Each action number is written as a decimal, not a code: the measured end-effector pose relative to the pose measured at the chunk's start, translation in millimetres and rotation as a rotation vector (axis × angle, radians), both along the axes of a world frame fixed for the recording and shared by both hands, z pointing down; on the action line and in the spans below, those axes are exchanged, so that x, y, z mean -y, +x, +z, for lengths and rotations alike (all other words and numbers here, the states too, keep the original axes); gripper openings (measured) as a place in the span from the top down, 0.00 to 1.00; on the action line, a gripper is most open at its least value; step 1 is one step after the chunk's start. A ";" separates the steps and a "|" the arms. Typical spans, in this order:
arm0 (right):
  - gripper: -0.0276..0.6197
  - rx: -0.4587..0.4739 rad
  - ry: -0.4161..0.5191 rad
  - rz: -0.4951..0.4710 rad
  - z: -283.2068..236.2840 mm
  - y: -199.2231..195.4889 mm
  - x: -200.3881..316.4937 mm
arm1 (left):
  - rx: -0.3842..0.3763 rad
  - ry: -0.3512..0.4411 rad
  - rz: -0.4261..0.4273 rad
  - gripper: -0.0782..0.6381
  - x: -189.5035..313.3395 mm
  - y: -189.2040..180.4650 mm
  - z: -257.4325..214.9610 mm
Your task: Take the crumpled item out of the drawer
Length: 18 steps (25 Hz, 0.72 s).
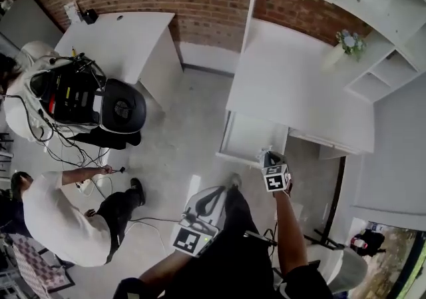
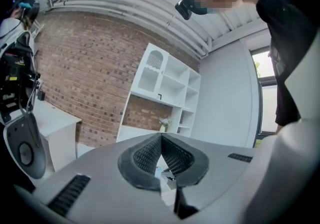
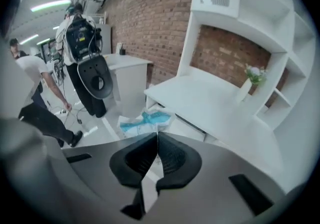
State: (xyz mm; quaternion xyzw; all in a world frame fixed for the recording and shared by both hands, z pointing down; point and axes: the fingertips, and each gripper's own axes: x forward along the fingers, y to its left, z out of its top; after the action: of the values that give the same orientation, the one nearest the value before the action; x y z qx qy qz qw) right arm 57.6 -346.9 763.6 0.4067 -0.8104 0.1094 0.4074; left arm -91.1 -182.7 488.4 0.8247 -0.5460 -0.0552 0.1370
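The crumpled item [image 3: 145,121] is a white wad with teal print. It bunches up just beyond the tips of my right gripper [image 3: 157,135], whose jaws are shut on its edge. In the head view the right gripper [image 1: 267,160] hovers at the front edge of the open white drawer [image 1: 247,136] of the desk [image 1: 299,98], with the wad [image 1: 263,154] at its tip. My left gripper [image 1: 212,199] hangs lower and to the left, over the floor. It is shut [image 2: 161,138] with nothing between its pads.
A white shelf unit [image 1: 386,58] and a vase of flowers [image 1: 347,43] stand on the desk. To the left are a black chair loaded with gear [image 1: 100,108], a second white desk [image 1: 120,38], a crouching person in a white shirt [image 1: 60,214] and floor cables [image 1: 86,158].
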 end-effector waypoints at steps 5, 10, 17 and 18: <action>0.93 0.143 0.074 0.101 -72.6 5.9 -113.7 | 0.005 0.031 0.047 0.86 -82.6 -6.8 -9.7; 0.93 0.272 0.083 0.174 -115.3 10.0 -211.7 | 0.017 0.009 0.074 0.86 -130.6 -8.7 -8.4; 0.93 0.411 0.148 0.202 -184.5 30.3 -295.2 | 0.050 0.014 0.094 0.86 -160.7 19.8 -10.1; 0.93 0.427 0.164 0.202 -194.1 33.6 -302.3 | 0.049 0.018 0.099 0.86 -163.0 27.3 -13.0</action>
State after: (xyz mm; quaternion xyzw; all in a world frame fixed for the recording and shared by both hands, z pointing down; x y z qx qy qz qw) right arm 91.2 -44.6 569.5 0.4849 -0.8395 0.1669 0.1797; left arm -63.8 -19.7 475.5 0.8529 -0.5073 -0.0330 0.1188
